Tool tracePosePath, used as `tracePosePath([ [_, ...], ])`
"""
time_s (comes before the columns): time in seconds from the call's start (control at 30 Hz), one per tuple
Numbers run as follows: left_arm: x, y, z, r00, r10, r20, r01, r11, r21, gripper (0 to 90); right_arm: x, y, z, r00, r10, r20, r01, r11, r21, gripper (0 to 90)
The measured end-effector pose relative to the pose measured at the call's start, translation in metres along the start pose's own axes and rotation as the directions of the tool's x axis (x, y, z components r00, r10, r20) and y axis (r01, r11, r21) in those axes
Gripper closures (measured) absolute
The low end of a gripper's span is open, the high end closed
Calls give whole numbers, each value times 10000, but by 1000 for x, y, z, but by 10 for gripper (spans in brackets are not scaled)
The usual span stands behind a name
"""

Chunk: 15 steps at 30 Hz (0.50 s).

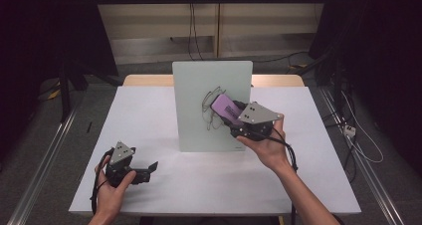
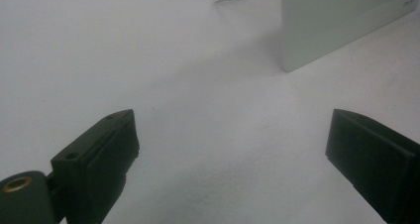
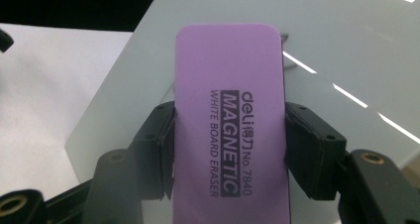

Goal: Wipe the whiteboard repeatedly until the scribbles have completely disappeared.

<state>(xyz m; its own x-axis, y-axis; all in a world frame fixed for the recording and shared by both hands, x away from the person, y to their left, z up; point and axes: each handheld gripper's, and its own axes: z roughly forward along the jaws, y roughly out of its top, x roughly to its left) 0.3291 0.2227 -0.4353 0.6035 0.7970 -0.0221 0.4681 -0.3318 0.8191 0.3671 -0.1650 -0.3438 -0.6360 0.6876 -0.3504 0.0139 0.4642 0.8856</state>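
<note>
The right gripper (image 1: 238, 116) is clamped on a purple whiteboard eraser (image 1: 226, 108), its jaws pressing the eraser's two long sides, and holds it over scribbled marks (image 1: 211, 110) on the whiteboard (image 1: 199, 80) lying at the counter's (image 1: 149, 110) middle. The left gripper (image 1: 149, 169) rests low at the near left, jaws spread wide with nothing between them.

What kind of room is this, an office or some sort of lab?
Most likely a lab recording bench: a white-covered table between dark curtains, cables on the floor, and a person holding a black two-jaw gripper in each hand, the other clamping a purple whiteboard eraser.
</note>
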Motion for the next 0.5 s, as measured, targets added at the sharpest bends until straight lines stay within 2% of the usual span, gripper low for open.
tracePosePath([
  [0.33,1,0,-1,10000,14,3,-14,10000,35,60,-2,12,9,9999,-10,118,12,9999,-141,418],
  [0.5,0,0,-1,10000,35,57,-36,10000,47,60,-8,20,8,9991,59,425,-44,9993,-363,418],
])
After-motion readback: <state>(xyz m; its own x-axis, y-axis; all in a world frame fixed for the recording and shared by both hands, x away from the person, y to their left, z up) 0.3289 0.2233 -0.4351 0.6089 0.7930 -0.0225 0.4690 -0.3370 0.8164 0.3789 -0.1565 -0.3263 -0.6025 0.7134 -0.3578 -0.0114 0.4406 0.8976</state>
